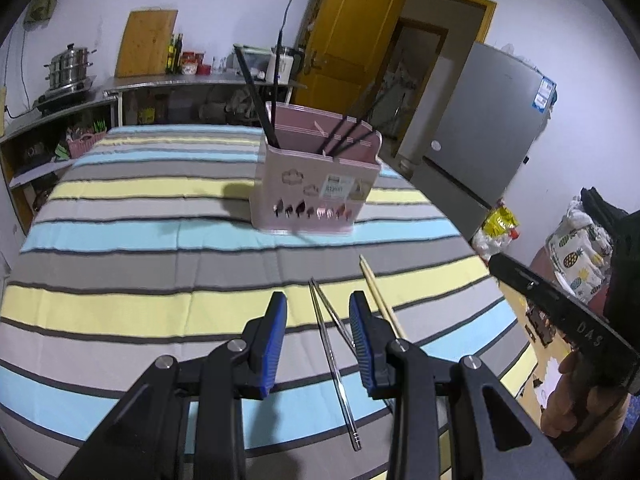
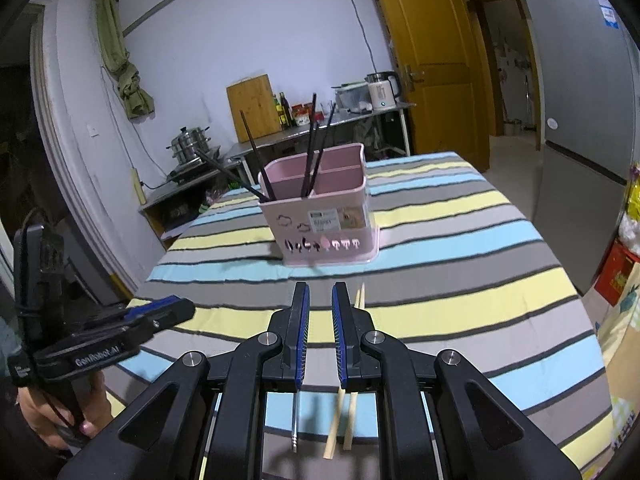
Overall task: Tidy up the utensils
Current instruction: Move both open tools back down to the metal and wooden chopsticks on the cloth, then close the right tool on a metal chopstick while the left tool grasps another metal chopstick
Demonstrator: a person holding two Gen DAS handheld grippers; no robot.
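I hold my left gripper [image 1: 318, 336] partly spread over the metal chopsticks [image 1: 334, 354] lying on the striped tablecloth [image 1: 132, 240], jaws straddling them without touching, so I can pinch the pair. My right gripper [image 2: 320, 332] is nearly pressed together and empty, above the wooden chopsticks [image 2: 340, 424] beside them. The pink utensil holder [image 1: 316, 188] stands further back, already holding black chopsticks [image 1: 260, 96], where I judge these belong.

Yellow door [image 2: 432, 56], grey fridge [image 1: 484, 120], steel steamer pot [image 1: 68, 66], wooden cutting board [image 2: 252, 106], white kettle [image 2: 382, 90].
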